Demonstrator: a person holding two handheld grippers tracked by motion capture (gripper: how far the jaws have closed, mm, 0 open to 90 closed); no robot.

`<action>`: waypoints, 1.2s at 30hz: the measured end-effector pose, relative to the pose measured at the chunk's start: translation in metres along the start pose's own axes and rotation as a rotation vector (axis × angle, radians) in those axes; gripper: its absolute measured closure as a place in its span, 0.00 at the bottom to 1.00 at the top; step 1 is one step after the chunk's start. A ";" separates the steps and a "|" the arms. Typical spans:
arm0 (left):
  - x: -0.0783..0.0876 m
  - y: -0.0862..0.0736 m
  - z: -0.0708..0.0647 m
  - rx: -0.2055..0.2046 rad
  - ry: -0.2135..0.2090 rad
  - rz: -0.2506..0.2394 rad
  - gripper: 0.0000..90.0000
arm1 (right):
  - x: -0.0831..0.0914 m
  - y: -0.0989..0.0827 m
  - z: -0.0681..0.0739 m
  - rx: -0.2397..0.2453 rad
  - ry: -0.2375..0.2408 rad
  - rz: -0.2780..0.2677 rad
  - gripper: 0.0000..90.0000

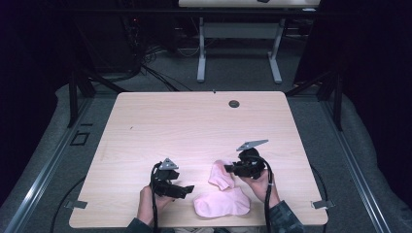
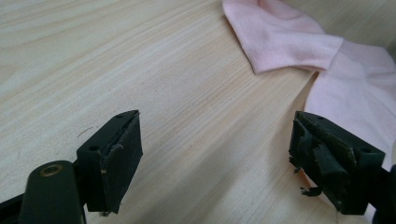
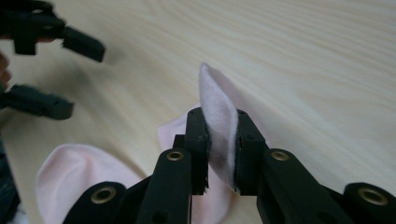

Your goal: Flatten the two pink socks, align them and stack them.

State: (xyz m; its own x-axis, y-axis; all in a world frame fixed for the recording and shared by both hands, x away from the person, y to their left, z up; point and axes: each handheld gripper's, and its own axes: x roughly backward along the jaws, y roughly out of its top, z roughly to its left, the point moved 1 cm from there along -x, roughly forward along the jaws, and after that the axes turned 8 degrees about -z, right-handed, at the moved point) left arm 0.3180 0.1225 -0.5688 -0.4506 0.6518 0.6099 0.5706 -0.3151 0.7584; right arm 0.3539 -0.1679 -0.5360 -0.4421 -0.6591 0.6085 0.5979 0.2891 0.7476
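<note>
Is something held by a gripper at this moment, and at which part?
The right gripper is shut on the pink sock, pinching a fold at its edge. The left gripper is open and holds nothing.

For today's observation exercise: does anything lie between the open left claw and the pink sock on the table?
Nothing visible. Bare table lies between the open left claw and the pink sock. The right claw already pinches a fold of it.

Probably lab: dark curtains, floor cables
</note>
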 end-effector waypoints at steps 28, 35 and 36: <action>0.004 -0.012 0.010 0.048 0.039 -0.020 0.11 | -0.042 -0.015 0.035 0.339 -0.089 0.244 0.51; 0.005 -0.015 0.011 0.051 0.043 -0.034 0.11 | -0.042 -0.017 0.024 0.280 -0.095 0.219 0.92; 0.005 -0.015 0.011 0.052 0.044 -0.038 0.11 | -0.041 -0.017 0.022 0.264 -0.085 0.211 0.93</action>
State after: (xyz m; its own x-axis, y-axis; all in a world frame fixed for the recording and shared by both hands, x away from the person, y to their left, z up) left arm 0.3145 0.1380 -0.5791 -0.5017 0.6310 0.5917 0.5872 -0.2538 0.7686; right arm 0.3469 -0.1303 -0.5682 -0.3878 -0.5085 0.7688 0.4935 0.5899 0.6391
